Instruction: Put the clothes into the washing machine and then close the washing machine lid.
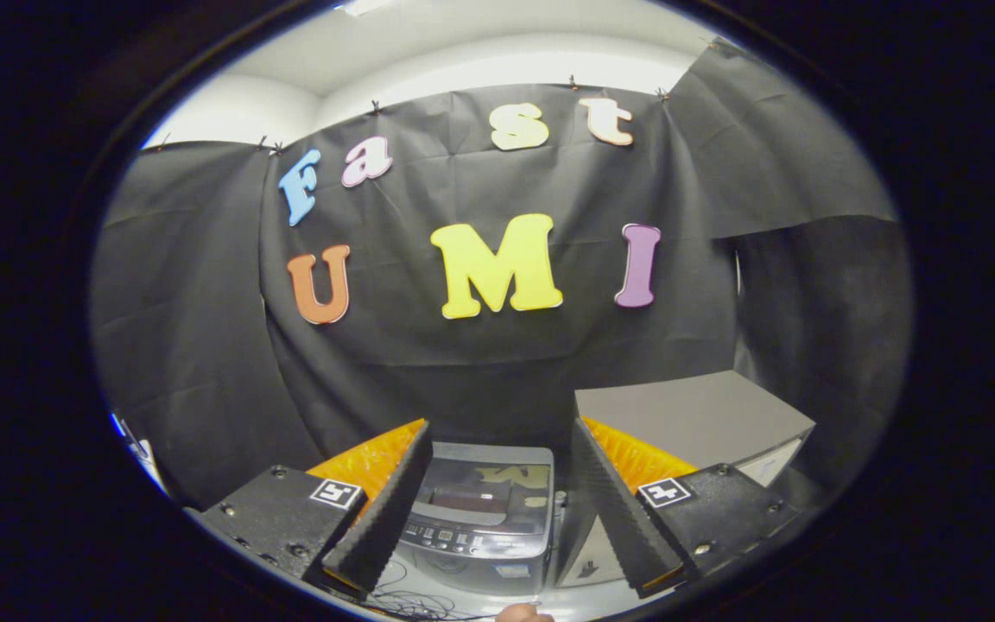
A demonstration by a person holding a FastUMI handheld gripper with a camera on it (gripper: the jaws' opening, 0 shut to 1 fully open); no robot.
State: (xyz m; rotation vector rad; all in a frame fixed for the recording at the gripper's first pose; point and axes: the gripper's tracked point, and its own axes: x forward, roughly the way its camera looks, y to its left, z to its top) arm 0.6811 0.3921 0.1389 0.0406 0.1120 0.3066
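My gripper (497,505) is open, its two black ridged fingers (389,510) spread wide with nothing between them. Below and beyond the fingers, framed in the gap, stands a small grey top-loading washing machine (484,518) with a dark glossy lid lying flat and a control panel along its near edge. The gripper hangs above the machine, apart from it. No clothes are in sight.
A grey box-like cabinet (696,415) stands right of the washer, behind the right finger. Black cables (415,600) lie on the pale floor in front of the machine. A fingertip of a hand (523,613) shows below the washer. Black cloth walls close the booth.
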